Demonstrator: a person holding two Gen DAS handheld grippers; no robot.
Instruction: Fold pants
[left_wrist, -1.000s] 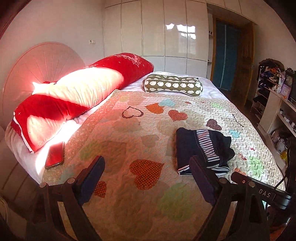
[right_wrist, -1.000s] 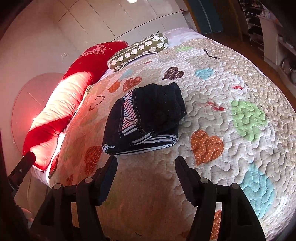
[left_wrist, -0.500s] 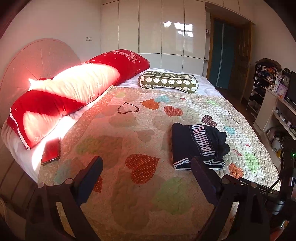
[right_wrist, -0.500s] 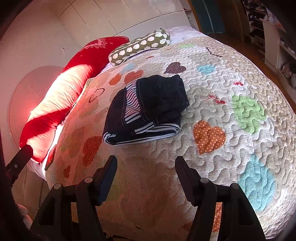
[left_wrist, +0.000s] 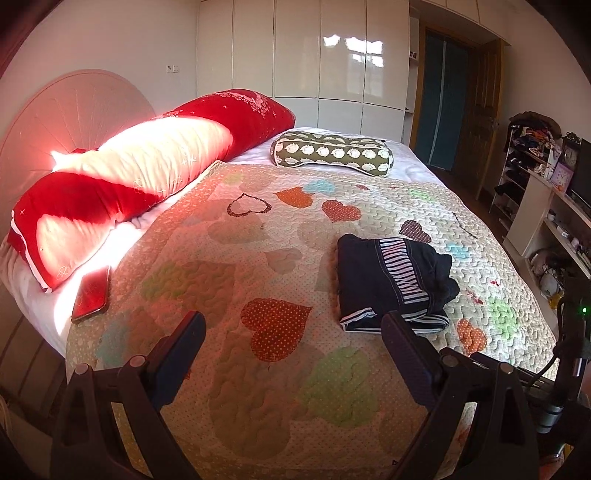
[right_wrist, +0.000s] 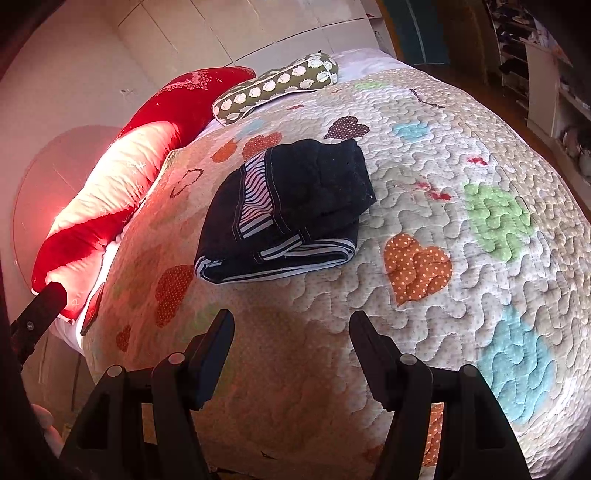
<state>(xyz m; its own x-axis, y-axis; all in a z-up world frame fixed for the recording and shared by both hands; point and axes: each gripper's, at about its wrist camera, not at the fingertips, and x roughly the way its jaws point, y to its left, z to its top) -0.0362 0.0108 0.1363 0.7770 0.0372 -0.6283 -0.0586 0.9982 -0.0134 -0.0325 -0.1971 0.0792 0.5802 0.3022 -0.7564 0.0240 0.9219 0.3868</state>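
The dark navy pants (left_wrist: 393, 282) with a striped lining lie folded into a small square stack on the heart-patterned quilt (left_wrist: 258, 369); they also show in the right wrist view (right_wrist: 291, 206). My left gripper (left_wrist: 291, 332) is open and empty, held above the near edge of the bed, left of the pants. My right gripper (right_wrist: 291, 332) is open and empty, a short way in front of the pants, not touching them. One finger of the left gripper (right_wrist: 40, 306) shows at the left edge of the right wrist view.
A long red and white pillow (left_wrist: 140, 184) and a green patterned bolster (left_wrist: 332, 153) lie at the head of the bed. A red phone (left_wrist: 90, 293) lies on the sheet at the left. Shelves and a desk (left_wrist: 546, 206) stand at the right.
Both grippers have drawn back and up from the bed, still open. The folded pants have not moved.
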